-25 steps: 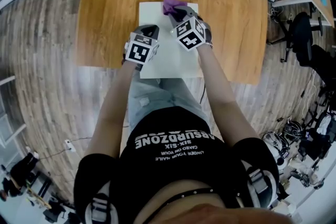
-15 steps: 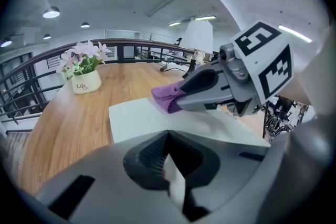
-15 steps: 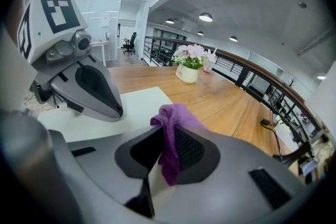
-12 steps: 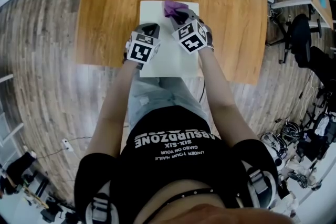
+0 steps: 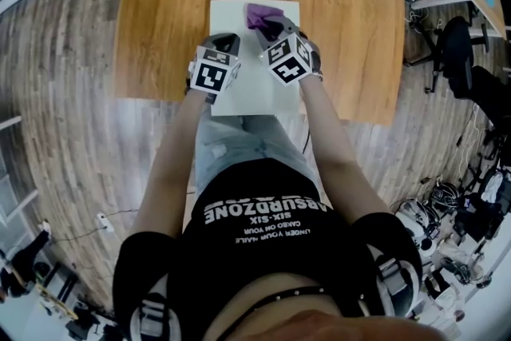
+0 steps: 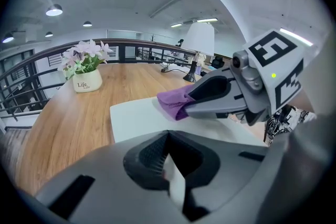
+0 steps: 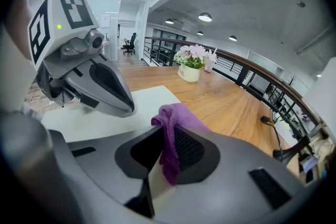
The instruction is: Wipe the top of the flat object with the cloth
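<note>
here the left gripper (image 6: 168,132) hangs over the board's (image 5: 230,17) left edge, its fingers together with nothing i can make out between them. it seems parked there to steady the board, though i can't tell if it touches. the white board lies on the desk (image 5: 160,20), its near end at or just past the desk edge, which may be why it wants steadying. on its far part sits the purple cloth (image 7: 181,113), bunched and clamped in the right gripper's (image 7: 165,128) fingers, held low, probably to drag across the top.
</note>
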A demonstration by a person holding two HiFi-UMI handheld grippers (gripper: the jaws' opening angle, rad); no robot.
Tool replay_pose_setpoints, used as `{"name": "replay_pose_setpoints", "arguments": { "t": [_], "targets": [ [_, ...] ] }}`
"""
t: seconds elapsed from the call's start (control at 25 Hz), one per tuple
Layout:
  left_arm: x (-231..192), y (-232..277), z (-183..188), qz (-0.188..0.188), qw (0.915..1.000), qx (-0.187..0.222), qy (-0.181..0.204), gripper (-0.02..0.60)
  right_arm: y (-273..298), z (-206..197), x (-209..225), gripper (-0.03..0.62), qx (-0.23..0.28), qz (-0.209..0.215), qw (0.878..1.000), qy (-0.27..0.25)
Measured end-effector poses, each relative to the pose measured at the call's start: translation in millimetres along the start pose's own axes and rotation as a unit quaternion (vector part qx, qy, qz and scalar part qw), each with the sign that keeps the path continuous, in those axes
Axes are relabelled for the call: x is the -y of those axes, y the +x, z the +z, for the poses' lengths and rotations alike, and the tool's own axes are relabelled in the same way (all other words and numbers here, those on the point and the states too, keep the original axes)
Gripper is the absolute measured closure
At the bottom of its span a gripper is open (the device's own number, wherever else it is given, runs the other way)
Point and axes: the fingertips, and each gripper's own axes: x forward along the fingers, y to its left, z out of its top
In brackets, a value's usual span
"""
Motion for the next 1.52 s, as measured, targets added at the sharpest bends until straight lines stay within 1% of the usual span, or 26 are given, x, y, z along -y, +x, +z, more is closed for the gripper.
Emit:
{"name": "replay_pose_setpoints", "arguments": {
  "t": [0.6, 0.84, 1.16, 1.4, 1.52],
  "targets": [
    [1, 0, 1, -0.001, 1.0000, 0.002, -0.005, 0.565, -12, -9, -14, 0.520, 0.000, 0.012, 1.000, 0.005],
    [1, 1, 1, 0.002, 1.0000, 0.003, -0.002, 0.565, -16, -12, -20, 0.520, -0.002, 0.026, 1.000, 0.010],
    [1, 1, 0, 0.008, 1.0000, 0.002, 0.003, 0.565, -25, -17, -30, 0.520, -0.001, 0.029, 0.999, 0.013],
    [-2, 0, 1, 0.003, 0.9999, 0.006, -0.012, 0.565, -30, -21, -39, 0.520, 0.001, 0.028, 0.999, 0.016],
    [-1, 1, 0, 0.003, 1.0000, 0.003, -0.007, 0.565, -33, -23, -45, 0.520, 0.001, 0.032, 0.999, 0.013]
  ]
}}
